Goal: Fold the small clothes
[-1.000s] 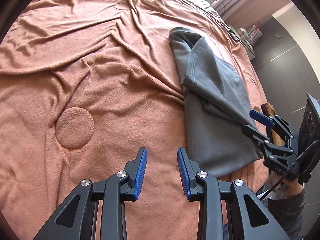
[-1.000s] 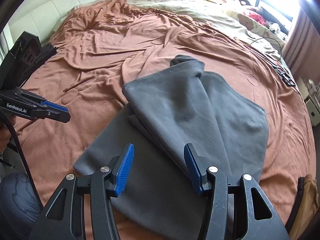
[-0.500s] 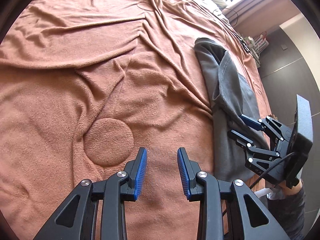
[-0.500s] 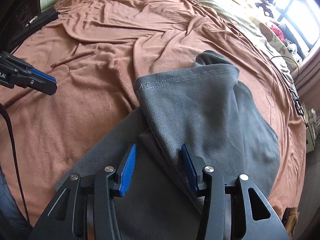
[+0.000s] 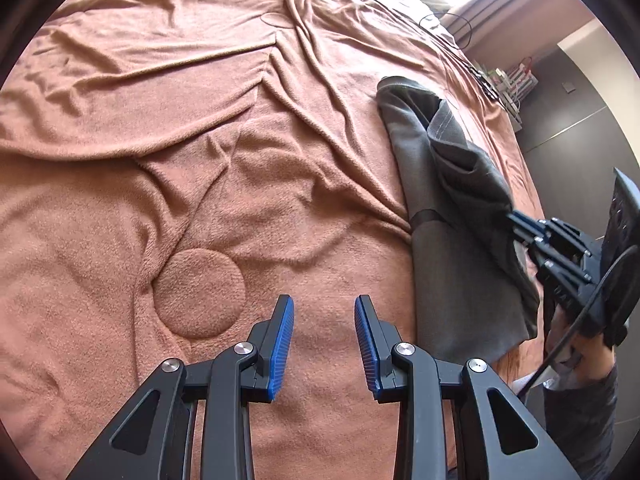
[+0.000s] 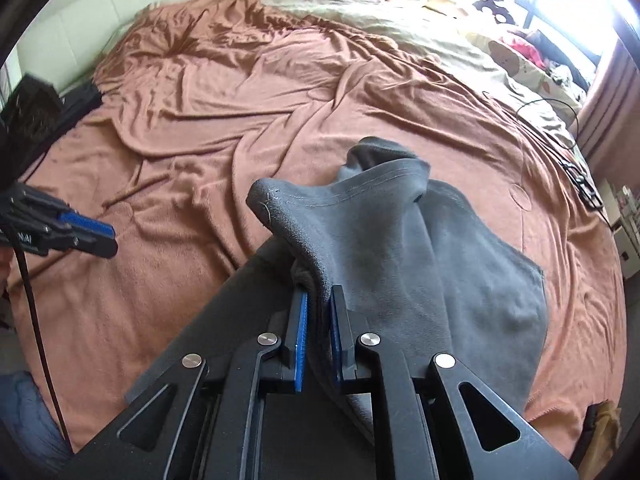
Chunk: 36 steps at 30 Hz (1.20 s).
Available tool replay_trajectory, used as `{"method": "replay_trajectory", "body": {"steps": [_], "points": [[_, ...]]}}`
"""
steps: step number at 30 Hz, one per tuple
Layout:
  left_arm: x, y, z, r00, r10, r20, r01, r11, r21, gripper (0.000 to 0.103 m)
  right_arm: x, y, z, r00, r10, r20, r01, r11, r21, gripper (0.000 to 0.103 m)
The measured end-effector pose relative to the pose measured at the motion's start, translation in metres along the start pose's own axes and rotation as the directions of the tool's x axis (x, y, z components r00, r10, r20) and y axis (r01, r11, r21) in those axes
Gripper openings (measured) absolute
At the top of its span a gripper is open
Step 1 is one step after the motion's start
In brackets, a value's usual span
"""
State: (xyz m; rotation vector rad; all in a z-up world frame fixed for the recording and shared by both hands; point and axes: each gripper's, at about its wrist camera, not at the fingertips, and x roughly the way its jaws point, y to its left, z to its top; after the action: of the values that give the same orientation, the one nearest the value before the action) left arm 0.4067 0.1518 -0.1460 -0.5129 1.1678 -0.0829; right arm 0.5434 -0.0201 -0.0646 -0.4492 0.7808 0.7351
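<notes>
One grey garment (image 6: pixel 420 264) lies on the bed, on a single rumpled rust-coloured blanket (image 5: pixel 200 140) that covers most of the mattress. Two grippers are in view. The right gripper (image 6: pixel 319 320) has its blue-padded fingers (image 6: pixel 299 332) pressed onto a thick fold of the grey garment, pinching it near its near edge; the stitched hem stands lifted above the fingers while the rest drapes down to the blanket on the right. From the left wrist view the garment (image 5: pixel 452 216) sits at the right side of the bed, with the right gripper (image 5: pixel 516 220) biting into its raised flap.

The left gripper (image 5: pixel 324 336) hovers over bare blanket to the left of the garment, fingers (image 5: pixel 282 336) spread apart and holding nothing. In the right wrist view it (image 6: pixel 92 236) shows at the far left, well apart from the cloth.

One round stitched patch (image 5: pixel 199 294) marks the blanket just left of the left gripper. A pale patterned quilt (image 6: pixel 460 40) lies at the far side of the bed by the bright window, and a dark cable (image 6: pixel 560 136) trails along the right edge.
</notes>
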Motion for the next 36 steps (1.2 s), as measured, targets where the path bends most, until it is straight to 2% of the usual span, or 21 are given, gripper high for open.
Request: {"method": "replay_trajectory", "body": {"steps": [8, 18, 23, 30, 36], "points": [[0.008, -0.029, 0.017, 1.0, 0.019, -0.01, -0.019, 0.999, 0.048, 0.034, -0.028, -0.056, -0.008, 0.996, 0.021, 0.088, -0.034, 0.988, 0.15, 0.006], [0.034, -0.06, 0.045, 0.999, 0.04, -0.022, -0.037, 0.993, 0.108, 0.034, -0.039, -0.122, -0.03, 0.989, 0.002, 0.151, -0.05, 0.948, 0.315, 0.006], [0.047, -0.069, 0.059, 0.998, 0.059, -0.025, -0.055, 0.991, 0.126, 0.034, -0.029, -0.157, -0.046, 0.989, -0.018, 0.15, -0.046, 0.91, 0.412, 0.006], [0.064, -0.076, 0.073, 0.996, 0.08, -0.038, -0.073, 0.985, 0.153, 0.034, 0.002, -0.199, -0.074, 0.991, 0.03, 0.131, -0.101, 0.807, 0.582, 0.006], [0.072, -0.08, 0.087, 0.995, 0.09, -0.032, -0.084, 0.983, 0.16, 0.034, 0.017, -0.211, -0.083, 0.996, 0.019, 0.09, -0.072, 0.771, 0.633, 0.003]]}}
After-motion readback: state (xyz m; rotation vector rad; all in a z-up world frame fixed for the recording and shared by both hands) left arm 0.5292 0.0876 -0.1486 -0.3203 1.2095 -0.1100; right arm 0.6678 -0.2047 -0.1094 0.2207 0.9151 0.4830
